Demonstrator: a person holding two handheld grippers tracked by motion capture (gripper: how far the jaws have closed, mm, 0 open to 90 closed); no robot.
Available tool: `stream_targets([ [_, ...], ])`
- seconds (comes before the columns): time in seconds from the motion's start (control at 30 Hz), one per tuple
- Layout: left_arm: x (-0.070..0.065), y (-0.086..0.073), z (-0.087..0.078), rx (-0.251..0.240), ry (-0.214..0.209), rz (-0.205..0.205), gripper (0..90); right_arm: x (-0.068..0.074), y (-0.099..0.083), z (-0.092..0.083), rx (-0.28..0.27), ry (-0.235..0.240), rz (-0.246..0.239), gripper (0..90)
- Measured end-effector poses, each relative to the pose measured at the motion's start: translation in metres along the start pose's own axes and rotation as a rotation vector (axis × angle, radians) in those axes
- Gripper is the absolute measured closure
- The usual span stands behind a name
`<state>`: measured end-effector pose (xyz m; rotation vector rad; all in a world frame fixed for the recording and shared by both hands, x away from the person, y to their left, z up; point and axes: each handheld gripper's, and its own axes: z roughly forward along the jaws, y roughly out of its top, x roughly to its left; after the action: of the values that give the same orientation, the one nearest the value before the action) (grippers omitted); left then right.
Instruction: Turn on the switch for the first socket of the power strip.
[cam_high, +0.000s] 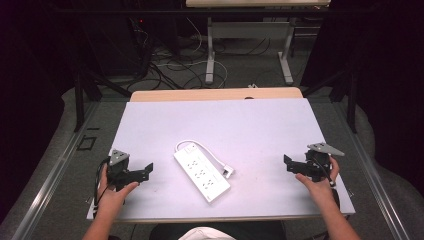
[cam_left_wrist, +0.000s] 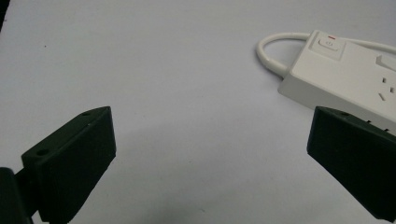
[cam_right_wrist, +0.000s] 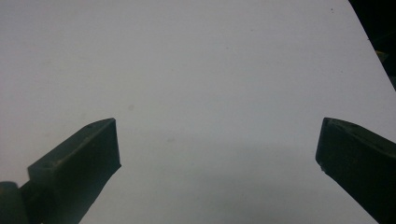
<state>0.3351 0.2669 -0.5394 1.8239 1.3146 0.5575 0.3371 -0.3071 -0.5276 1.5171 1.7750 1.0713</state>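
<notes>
A white power strip (cam_high: 201, 174) lies at an angle in the middle of the white table (cam_high: 220, 125), its white cord looping round its far end to a plug (cam_high: 227, 171) beside it. In the left gripper view the strip's switch end (cam_left_wrist: 341, 70) lies ahead on the right, past the right jaw. My left gripper (cam_high: 146, 171) rests at the table's left front, open and holding nothing. At the right front, my right gripper (cam_high: 288, 163) is open too, pointing toward the strip over bare table (cam_right_wrist: 205, 93).
The table's right edge (cam_right_wrist: 369, 46) runs close by the right gripper. Beyond the far edge stands a second table's frame (cam_high: 247, 45) among cables on the floor. Dark curtains hang on both sides.
</notes>
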Motion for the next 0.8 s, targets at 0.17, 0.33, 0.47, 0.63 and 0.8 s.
stream_targets([
  [0.17,0.001,0.001,0.002,-0.003,0.003,-0.007,1.2,-0.002,-0.001,-0.002,0.009,0.029,0.017,0.0],
  [0.33,0.0,0.002,0.004,-0.001,0.007,-0.01,1.2,0.0,-0.002,-0.002,0.0,0.035,0.019,0.0],
  [0.47,-0.004,0.001,0.002,-0.011,0.005,-0.007,1.2,0.002,-0.003,-0.001,0.014,0.052,0.006,0.0],
  [0.63,-0.01,0.001,0.0,-0.023,-0.011,0.01,1.2,0.004,-0.005,-0.001,0.02,0.06,-0.006,0.0],
  [0.8,-0.015,0.002,0.0,-0.022,-0.026,0.02,1.3,0.005,-0.004,-0.002,0.0,0.061,-0.013,0.0],
])
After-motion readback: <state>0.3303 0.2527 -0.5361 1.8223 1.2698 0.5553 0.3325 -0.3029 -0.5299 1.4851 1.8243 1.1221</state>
